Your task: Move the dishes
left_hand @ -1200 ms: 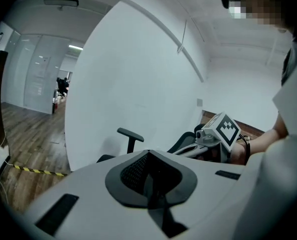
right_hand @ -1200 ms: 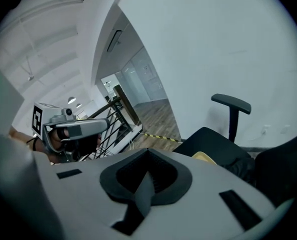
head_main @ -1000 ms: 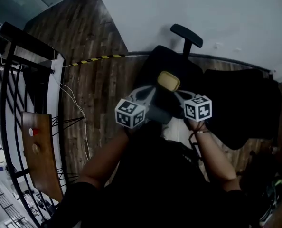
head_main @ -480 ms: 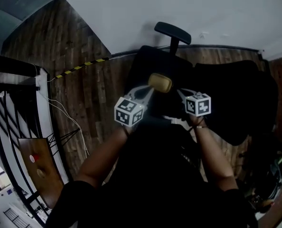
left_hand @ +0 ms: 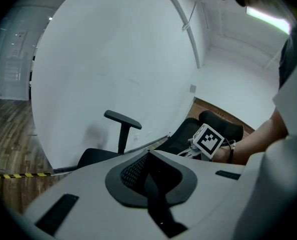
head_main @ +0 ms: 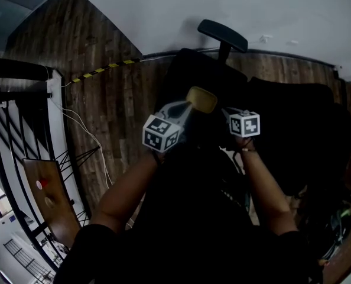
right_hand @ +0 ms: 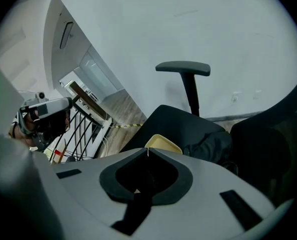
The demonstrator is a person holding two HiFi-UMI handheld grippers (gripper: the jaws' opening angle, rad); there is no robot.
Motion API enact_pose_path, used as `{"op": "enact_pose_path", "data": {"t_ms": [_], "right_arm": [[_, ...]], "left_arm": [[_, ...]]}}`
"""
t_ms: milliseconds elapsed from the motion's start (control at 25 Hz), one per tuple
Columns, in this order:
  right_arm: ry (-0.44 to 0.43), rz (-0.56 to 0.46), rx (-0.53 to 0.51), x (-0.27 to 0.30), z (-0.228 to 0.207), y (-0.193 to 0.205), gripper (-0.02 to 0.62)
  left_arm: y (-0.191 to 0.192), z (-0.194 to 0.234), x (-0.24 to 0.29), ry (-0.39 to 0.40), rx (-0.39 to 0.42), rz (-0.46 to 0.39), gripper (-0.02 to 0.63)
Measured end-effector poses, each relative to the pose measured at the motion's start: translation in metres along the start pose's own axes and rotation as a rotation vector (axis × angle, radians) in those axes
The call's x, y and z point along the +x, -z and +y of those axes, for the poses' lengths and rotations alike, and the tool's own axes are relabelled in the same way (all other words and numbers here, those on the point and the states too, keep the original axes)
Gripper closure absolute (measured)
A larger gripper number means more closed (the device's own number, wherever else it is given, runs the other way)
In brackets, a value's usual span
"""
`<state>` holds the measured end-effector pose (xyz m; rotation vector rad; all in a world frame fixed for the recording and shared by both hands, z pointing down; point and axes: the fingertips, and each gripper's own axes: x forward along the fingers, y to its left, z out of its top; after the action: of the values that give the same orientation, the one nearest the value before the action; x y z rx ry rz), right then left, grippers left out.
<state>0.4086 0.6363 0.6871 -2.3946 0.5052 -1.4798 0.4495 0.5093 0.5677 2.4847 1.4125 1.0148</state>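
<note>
A small yellow dish (head_main: 201, 99) hangs in the air over a black office chair seat (head_main: 193, 73). In the right gripper view the yellow dish (right_hand: 163, 143) sits right at the jaw tips, its rim pinched in the seam. My right gripper (head_main: 222, 110) (right_hand: 148, 151) is shut on it. My left gripper (head_main: 186, 106) (left_hand: 148, 153) is shut with nothing in it, close beside the dish on its left. The left gripper view shows no dish, only the right gripper's marker cube (left_hand: 208, 139) and the person's wrist.
The chair's armrest (head_main: 223, 35) stands against a white wall (head_main: 252, 10). A second black chair (head_main: 299, 129) is at the right. On the wooden floor lie yellow-black tape (head_main: 104, 70) and a white cable (head_main: 93, 141). At the left are a black railing (head_main: 7, 135) and a wooden table (head_main: 48, 194).
The head view has swung about over the chair. Both grippers and the yellow dish keep nearly the same pose to each other, and the dish stays held.
</note>
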Motion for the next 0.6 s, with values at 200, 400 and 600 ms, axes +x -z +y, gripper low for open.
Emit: {"op": "enact_pose_path", "data": {"t_ms": [200,400,600], "right_arm": [[-0.03,0.072,0.043,0.041,-0.028,0.01,0.58],[-0.038,0.131,0.055,0.08,-0.053,0.025,0.563],[-0.052,0.172,0.1,0.113,-0.079,0.042,0.532]], "left_arm": [[0.002,0.012,0.018,-0.036,-0.034,0.018,0.611],[0.004,0.022,0.037,-0.059,-0.056,0.028,0.611],[0.009,0.033,0.061,-0.078,-0.068,0.044,0.611]]}}
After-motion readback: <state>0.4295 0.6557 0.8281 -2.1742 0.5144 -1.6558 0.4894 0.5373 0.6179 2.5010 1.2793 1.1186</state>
